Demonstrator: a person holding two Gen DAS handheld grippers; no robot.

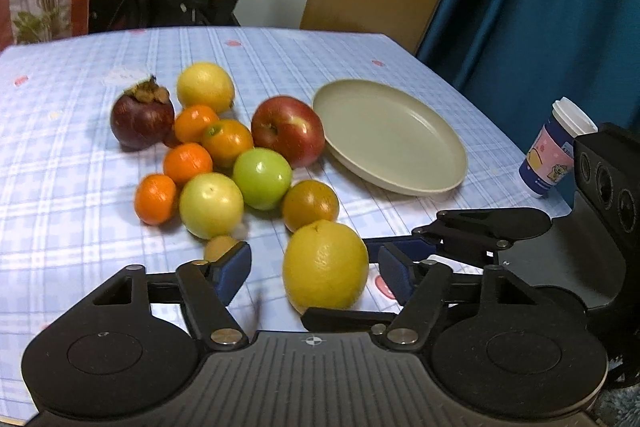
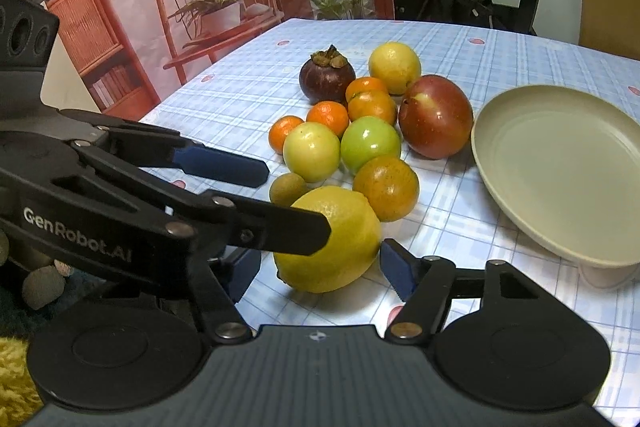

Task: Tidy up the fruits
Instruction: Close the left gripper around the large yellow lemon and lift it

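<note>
Both claws wide, holding nothing. Big yellow lemon [image 1: 325, 265] sitting between left claw [image 1: 314, 269] pads and right claw [image 2: 320, 269] pads. Plate [image 1: 448, 179] further off, right.

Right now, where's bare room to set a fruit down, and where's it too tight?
The plate is bare inside, right of the red apple. Open tablecloth lies left of the mangosteen, and beyond the far lemon. Crowded: the cluster from the mangosteen to the near lemon, with both open grippers, left gripper and right gripper, around that lemon.
</note>
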